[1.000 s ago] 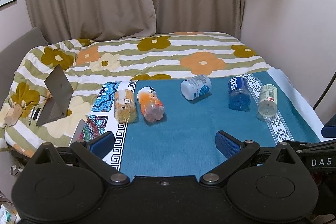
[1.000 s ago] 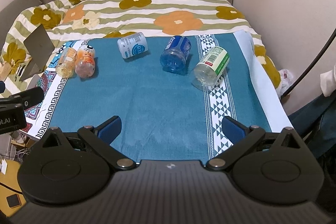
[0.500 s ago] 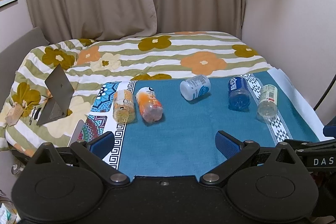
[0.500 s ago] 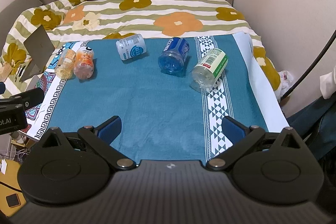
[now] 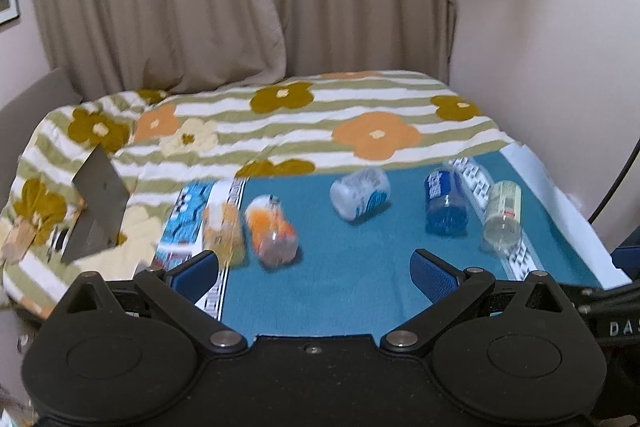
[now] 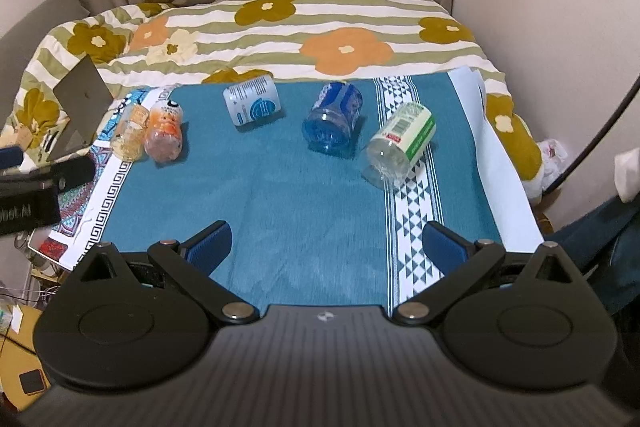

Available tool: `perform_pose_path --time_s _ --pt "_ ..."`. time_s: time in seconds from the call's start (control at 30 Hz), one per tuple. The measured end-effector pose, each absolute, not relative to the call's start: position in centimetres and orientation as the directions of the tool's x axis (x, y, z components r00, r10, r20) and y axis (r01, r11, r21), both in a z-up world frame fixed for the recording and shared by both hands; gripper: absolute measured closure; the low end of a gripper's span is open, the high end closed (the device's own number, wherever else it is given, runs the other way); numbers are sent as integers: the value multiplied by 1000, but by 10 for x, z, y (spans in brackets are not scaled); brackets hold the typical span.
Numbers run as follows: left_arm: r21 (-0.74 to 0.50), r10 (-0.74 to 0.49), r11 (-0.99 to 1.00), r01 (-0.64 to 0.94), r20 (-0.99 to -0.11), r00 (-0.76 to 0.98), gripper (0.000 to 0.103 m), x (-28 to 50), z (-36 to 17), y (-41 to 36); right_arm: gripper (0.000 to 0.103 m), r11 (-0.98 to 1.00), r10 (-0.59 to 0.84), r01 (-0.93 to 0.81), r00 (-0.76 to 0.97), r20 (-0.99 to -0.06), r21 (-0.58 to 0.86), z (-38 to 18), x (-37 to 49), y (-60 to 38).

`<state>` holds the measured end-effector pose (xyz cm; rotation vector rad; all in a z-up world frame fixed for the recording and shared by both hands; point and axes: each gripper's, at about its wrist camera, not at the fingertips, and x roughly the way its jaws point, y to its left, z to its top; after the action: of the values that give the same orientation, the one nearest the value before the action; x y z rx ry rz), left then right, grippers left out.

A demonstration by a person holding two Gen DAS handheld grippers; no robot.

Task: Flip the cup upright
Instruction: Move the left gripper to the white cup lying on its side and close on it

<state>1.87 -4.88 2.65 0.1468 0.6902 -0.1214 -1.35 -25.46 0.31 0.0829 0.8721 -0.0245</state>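
Several plastic cups lie on their sides on a teal cloth (image 6: 280,207): a yellow cup (image 6: 129,135), an orange cup (image 6: 164,135), a white cup with a blue label (image 6: 252,105), a blue cup (image 6: 334,119) and a clear cup with a green label (image 6: 400,143). They also show in the left wrist view: yellow (image 5: 222,233), orange (image 5: 272,231), white (image 5: 360,193), blue (image 5: 446,201), clear (image 5: 502,215). My left gripper (image 5: 314,267) is open and empty, short of the orange cup. My right gripper (image 6: 326,245) is open and empty, well short of the blue and clear cups.
The cloth lies on a bed with a flowered striped quilt (image 6: 280,27). A grey folded stand (image 6: 80,107) sits on the quilt at the left. Curtains and a wall close off the back and right. The left gripper's body (image 6: 36,187) shows at the left edge.
Both grippers have moved forward towards the cups, which look larger and nearer now. The left view is blurred from motion. The jaws stay open.
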Motion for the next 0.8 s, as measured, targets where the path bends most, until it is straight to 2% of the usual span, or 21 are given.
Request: perform_pose_path --time_s 0.17,0.33,0.5,0.67,0.8 --pt "85 -114 973 214 -628 770 0 52 39 -55 0 997 40 23 642 -766 72 4 5 -266" --pt "187 -123 937 294 -611 782 0 89 36 -71 0 996 64 1 642 -764 85 -3 24 -279" --pt "236 -170 879 414 -656 735 0 135 18 -85 0 994 44 50 633 -773 98 -12 39 -284" --pt "219 -224 815 537 -734 641 0 187 -13 -99 0 984 -10 146 609 -793 100 -26 54 -282" --pt "242 -216 750 615 -790 574 0 227 -44 -111 0 970 -32 212 588 -808 116 -39 65 -280"
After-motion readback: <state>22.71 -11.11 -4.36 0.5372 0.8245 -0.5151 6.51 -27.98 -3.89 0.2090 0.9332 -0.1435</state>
